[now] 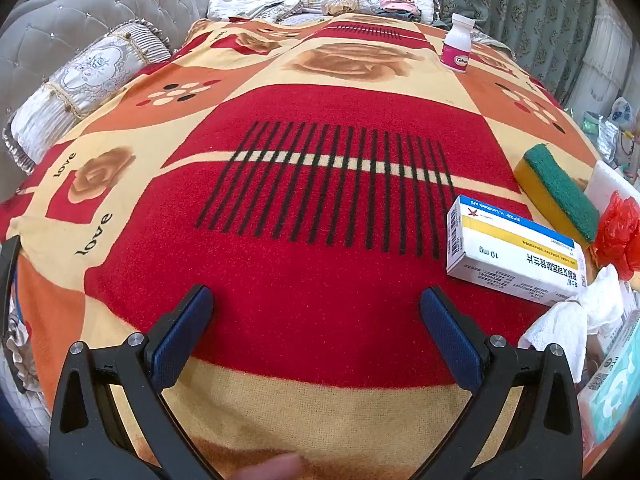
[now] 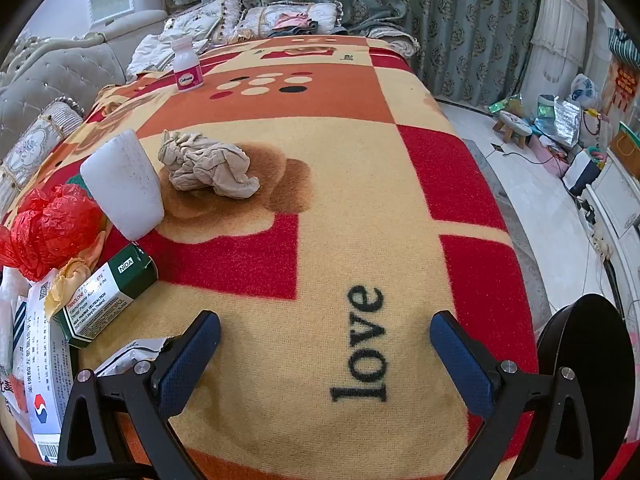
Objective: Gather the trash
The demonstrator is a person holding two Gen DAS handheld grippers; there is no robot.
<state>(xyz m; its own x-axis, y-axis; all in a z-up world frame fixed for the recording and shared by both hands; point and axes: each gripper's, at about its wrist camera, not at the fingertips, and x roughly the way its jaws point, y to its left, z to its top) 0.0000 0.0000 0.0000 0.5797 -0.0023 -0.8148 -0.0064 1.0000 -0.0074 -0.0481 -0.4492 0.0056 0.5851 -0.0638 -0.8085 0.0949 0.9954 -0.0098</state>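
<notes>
Both grippers hover open and empty over a red, orange and cream blanket point(image 1: 320, 280). My left gripper point(image 1: 316, 300) is left of a white medicine box point(image 1: 516, 256), a green-yellow sponge point(image 1: 556, 192), white tissue point(image 1: 576, 320) and a red plastic bag point(image 1: 618, 232). In the right wrist view, my right gripper point(image 2: 324, 328) sits right of a green-white box point(image 2: 108, 296), the red bag point(image 2: 52, 228), a white foam block point(image 2: 124, 184) and a crumpled beige paper point(image 2: 208, 168). A pink-white bottle point(image 2: 187, 65) stands at the far edge, also in the left view point(image 1: 458, 46).
Cushions point(image 1: 80, 92) and a tufted grey sofa point(image 1: 60, 28) lie to the left. Green curtains point(image 2: 440, 20) hang behind. A black round object point(image 2: 588, 364) stands at the right edge. The floor to the right point(image 2: 540, 208) holds a small stool point(image 2: 516, 124) and clutter.
</notes>
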